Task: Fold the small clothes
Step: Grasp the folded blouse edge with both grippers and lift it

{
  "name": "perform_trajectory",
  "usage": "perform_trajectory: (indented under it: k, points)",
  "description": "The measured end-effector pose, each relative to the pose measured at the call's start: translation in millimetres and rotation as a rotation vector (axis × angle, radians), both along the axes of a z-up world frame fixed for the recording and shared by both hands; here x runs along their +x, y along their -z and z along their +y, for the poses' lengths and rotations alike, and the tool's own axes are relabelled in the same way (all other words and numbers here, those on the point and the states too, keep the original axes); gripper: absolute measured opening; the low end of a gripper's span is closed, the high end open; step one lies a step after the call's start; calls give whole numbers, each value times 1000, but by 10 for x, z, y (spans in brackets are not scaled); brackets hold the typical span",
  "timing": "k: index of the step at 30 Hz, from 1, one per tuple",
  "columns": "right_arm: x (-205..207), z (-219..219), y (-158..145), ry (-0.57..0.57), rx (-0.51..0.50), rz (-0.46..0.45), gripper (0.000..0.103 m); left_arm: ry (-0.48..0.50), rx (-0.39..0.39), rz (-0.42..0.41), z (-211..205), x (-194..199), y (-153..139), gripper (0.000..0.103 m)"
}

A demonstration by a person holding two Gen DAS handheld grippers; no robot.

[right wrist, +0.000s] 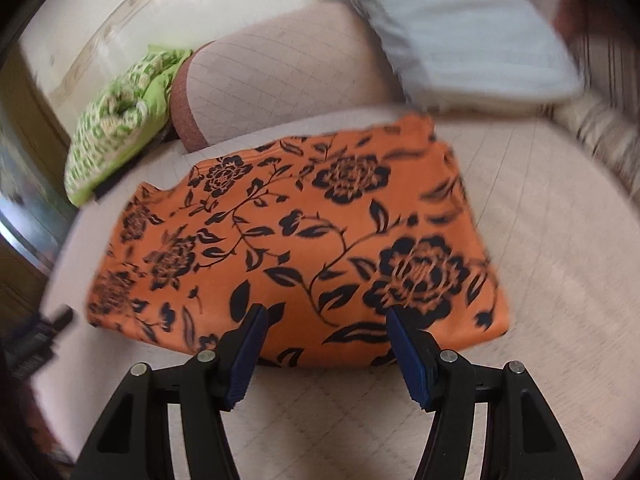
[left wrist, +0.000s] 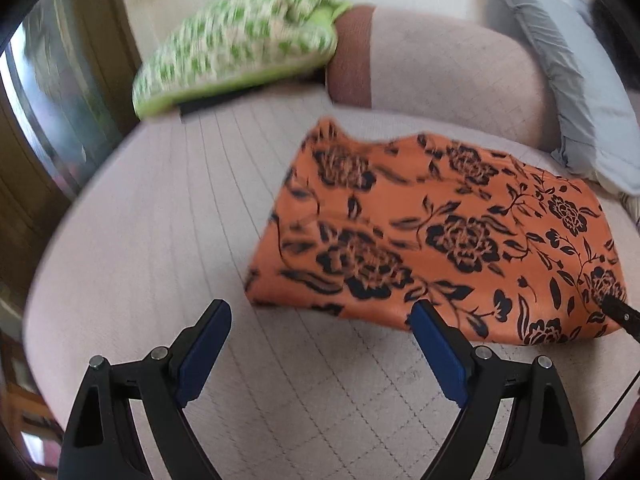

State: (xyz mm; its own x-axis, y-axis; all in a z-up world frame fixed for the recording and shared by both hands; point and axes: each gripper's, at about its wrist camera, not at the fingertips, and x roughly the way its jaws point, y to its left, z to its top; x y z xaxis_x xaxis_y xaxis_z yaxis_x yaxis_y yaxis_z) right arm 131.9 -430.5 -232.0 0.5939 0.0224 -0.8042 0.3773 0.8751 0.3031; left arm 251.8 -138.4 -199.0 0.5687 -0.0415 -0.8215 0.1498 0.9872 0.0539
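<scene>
Left wrist view: the left hand-held gripper hangs with its blue-padded jaws spread wide and nothing between them, above a pale quilted sofa seat stitched in a grid. The orange cloth with black flowers lies flat on that seat, its near edge just beyond the right pad. Behind it rises a rounded backrest with a brown band, a green-and-cream cushion to its left and a grey pillow to its right. A window and wooden frame fill the left edge.

In the right wrist view, the right hand-held gripper stands open over the cloth's near edge, pads not pressing it.
</scene>
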Motion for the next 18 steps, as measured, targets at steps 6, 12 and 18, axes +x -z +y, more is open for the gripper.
perform_trajectory:
  k: [6,12,18]
  points:
    - [-131,-392,280,83,287,16,65,-68,-146,146,331,174,308,91]
    - [-254,-715,588,178,547,1,65,-118,-303,236,438,287,473,91]
    - [-302,-915,786,255,697,-4,65,-115,-452,268,351,460,617,89]
